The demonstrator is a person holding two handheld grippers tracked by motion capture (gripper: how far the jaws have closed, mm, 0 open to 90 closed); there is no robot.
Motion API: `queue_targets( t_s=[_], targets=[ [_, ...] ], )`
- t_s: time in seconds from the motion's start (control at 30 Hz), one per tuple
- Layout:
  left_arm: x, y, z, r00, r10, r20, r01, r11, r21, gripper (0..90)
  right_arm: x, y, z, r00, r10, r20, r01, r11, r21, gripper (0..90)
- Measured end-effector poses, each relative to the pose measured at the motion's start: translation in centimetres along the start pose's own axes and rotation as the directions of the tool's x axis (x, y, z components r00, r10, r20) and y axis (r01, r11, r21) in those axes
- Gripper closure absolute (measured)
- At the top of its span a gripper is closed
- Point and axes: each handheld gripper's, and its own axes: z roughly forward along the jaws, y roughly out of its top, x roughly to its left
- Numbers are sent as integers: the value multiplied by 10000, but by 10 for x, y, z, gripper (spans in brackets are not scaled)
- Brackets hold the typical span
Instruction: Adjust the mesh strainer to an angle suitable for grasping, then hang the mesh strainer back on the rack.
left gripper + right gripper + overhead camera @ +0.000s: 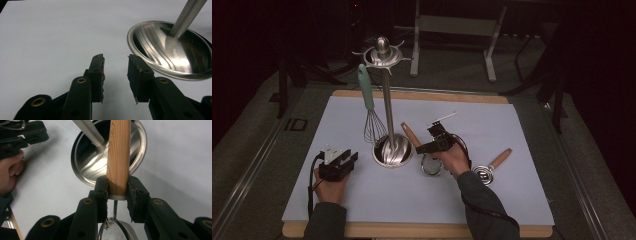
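Beside the stand's base [393, 150], the right tongs [430, 146] are clamping the strainer's [117, 231] wooden handle [118, 157], its mesh hanging near the tabletop [362, 200]; the left tongs [115, 75] are resting half open and empty, left of the base; a whisk [371, 112] is hanging on the stand.
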Motion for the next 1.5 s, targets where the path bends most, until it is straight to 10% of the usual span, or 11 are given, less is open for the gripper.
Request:
queue_targets(
  t_s=[0.63,1.5],
  targets=[
    [0,0,0,10000,63,-33,-63,10000,37,649,7,0,-31,9974,-718,0,713,9916,-1080,721],
    [-1,0,0,10000,79,-46,-79,10000,41,641,35,-17,-78,9753,-2206,139,2137,9255,-3127,721]
  ],
)
